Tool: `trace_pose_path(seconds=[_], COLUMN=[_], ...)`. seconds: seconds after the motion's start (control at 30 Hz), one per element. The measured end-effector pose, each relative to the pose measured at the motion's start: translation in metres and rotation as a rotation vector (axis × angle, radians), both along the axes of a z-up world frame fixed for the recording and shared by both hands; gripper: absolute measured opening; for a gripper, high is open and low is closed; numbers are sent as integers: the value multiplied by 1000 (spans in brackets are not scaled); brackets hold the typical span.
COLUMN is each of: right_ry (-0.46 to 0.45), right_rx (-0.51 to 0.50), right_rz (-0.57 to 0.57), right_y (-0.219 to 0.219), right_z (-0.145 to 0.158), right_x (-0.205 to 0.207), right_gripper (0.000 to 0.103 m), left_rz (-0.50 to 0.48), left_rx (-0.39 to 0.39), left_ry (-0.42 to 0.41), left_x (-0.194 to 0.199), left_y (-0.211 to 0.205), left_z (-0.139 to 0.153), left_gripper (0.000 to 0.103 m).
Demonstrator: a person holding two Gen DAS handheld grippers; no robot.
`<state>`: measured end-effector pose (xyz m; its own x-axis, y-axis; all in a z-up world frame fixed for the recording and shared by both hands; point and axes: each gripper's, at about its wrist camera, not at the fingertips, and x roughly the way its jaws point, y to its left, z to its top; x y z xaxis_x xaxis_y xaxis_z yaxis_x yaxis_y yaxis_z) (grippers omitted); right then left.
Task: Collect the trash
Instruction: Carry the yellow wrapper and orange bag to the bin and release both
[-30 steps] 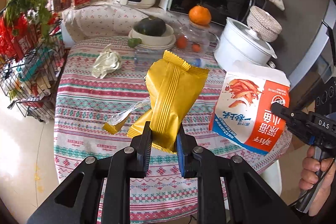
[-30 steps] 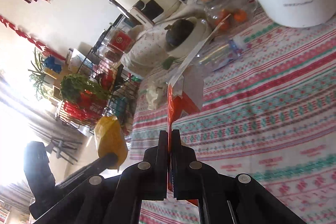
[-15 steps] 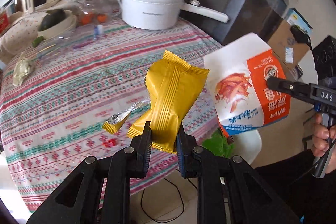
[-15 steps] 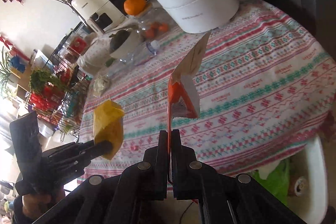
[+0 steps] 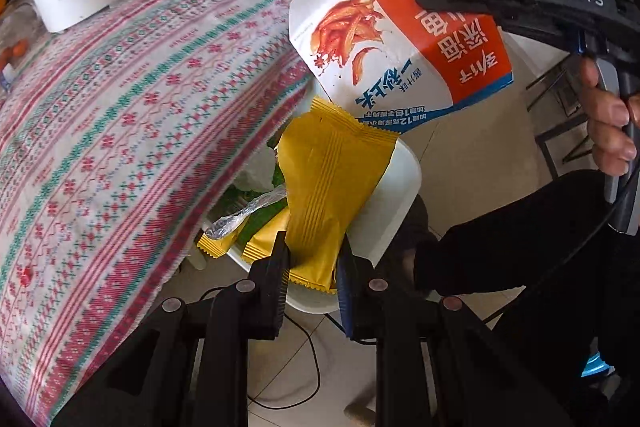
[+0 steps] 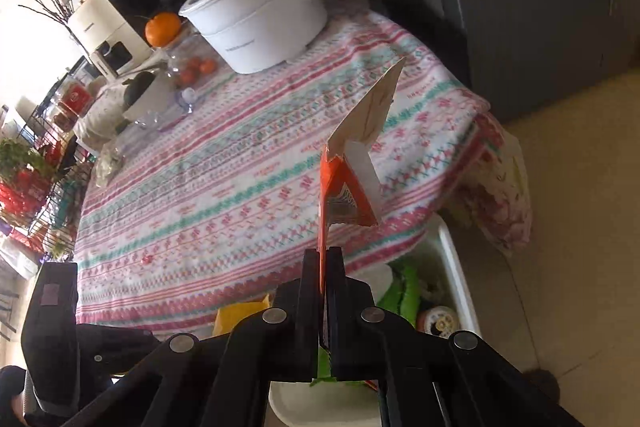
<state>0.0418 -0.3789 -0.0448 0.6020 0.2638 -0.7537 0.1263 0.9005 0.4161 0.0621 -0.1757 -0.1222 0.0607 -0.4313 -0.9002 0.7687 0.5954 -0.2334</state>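
Pinching light, crinkly wrappers by their edges, left gripper holds gold pack, right gripper orange bag, above bin.

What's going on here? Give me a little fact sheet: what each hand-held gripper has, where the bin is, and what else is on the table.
left hand-held gripper: shut on the yellow snack wrapper, held over the bin
right hand-held gripper: shut on the orange and white snack bag, held in the air past the table edge
bin: white bin on the floor beside the table, green waste already in it
table: striped patterned tablecloth
still on the table: white pot with a long handle, an orange, crumpled paper
stage: both wrappers carried, neither dropped yet
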Motion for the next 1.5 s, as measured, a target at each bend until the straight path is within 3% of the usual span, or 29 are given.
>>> trace_pose_path(seconds=[0.17, 0.33, 0.43, 0.5, 0.63, 0.8, 1.3, 1.33, 1.43, 1.5], right_ry=[33, 48, 59, 68, 81, 113, 231, 234, 237, 219], right_rx=[-14, -11, -10, -9, -8, -16, -52, -57, -52, -48], right_rz=[-4, -9, -9, -9, -6, 9, 51, 46, 22, 8], right_y=[-7, -12, -13, -14, -13, -7, 23, 23, 23, 22], right_z=[-12, -17, -21, -23, -26, -33, -68, -68, -67, -61], right_x=[-5, -7, -8, -7, -7, -5, 16, 17, 18, 18], right_gripper=[2, 2, 2, 2, 2, 3, 6, 8, 51, 56], left_rz=[-32, -20, -20, -21, -19, 15, 149, 152, 164, 172], left_rx=[50, 104, 110, 106, 96, 83, 75, 74, 73, 71], left_ry=[-37, -100, -112, -120, -134, -164, -231, -232, -238, -240], left_x=[-2, 1, 1, 1, -2, 2, 21, 22, 22, 23], left_y=[-22, -28, -27, -25, -19, -5, 41, 43, 49, 52], left_z=[-23, -33, -30, -27, -19, -6, 16, 17, 20, 22], left_gripper=[22, 29, 36, 48, 54, 72, 84, 84, 85, 85])
